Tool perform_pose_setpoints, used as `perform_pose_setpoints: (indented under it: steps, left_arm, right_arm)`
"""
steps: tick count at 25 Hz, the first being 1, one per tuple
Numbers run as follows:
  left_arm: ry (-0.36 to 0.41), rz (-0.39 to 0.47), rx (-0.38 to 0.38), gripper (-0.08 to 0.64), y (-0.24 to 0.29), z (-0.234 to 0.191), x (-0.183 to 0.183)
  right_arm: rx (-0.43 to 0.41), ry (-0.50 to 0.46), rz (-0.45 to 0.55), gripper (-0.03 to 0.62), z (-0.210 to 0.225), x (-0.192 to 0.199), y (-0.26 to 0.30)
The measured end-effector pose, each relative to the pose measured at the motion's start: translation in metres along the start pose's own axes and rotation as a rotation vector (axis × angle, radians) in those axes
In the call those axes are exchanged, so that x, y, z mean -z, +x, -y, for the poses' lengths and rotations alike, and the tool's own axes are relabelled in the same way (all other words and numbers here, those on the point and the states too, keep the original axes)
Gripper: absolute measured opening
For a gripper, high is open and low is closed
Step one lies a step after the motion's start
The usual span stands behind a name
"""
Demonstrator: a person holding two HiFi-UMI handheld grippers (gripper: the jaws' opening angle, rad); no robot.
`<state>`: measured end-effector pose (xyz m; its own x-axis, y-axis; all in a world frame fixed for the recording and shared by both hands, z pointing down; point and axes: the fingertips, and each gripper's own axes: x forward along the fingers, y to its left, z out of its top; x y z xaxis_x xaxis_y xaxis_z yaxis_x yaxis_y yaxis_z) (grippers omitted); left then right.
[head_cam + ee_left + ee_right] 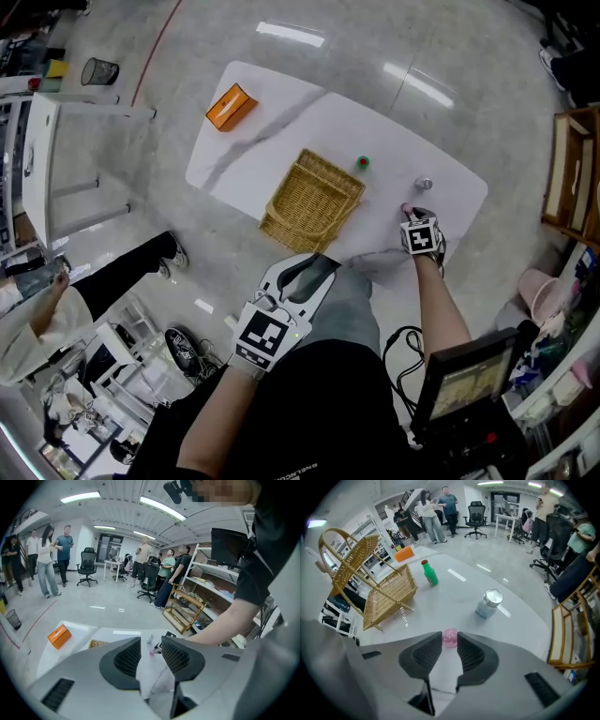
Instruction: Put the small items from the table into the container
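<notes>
Pink round small item (450,639) pinched only at right gripper (449,635) tips; firm grip b4 lifting, then to woven wicker basket (319,202). Left gripper (151,643) jaws apart, empty.

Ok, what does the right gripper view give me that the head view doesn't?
Only the right gripper view: the right claw with its tips against both sides of the pink ball, the arched handle of the basket, and office chairs far across the room. Only the head view: the left claw beside the basket's near edge, the whole outline of the table, and a wire bin on the floor. Both: basket, pink ball, green bottle, silver-lidded jar, orange box.
</notes>
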<state>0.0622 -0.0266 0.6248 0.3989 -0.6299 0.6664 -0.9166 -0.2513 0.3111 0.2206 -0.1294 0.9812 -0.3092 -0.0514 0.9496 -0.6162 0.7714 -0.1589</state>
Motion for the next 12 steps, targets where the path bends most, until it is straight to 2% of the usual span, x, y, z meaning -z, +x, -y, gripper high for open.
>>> perform_pose_setpoints:
  steps: [8, 12]
  left_arm:
    - [-0.008, 0.027, -0.009, 0.120, -0.006, -0.004, -0.004]
    - [-0.004, 0.063, -0.016, 0.120, -0.016, -0.006, -0.013]
  right_arm:
    - [-0.007, -0.034, 0.029, 0.100, -0.006, -0.012, -0.015]
    - [-0.060, -0.055, 0.059, 0.100, -0.024, -0.027, -0.041]
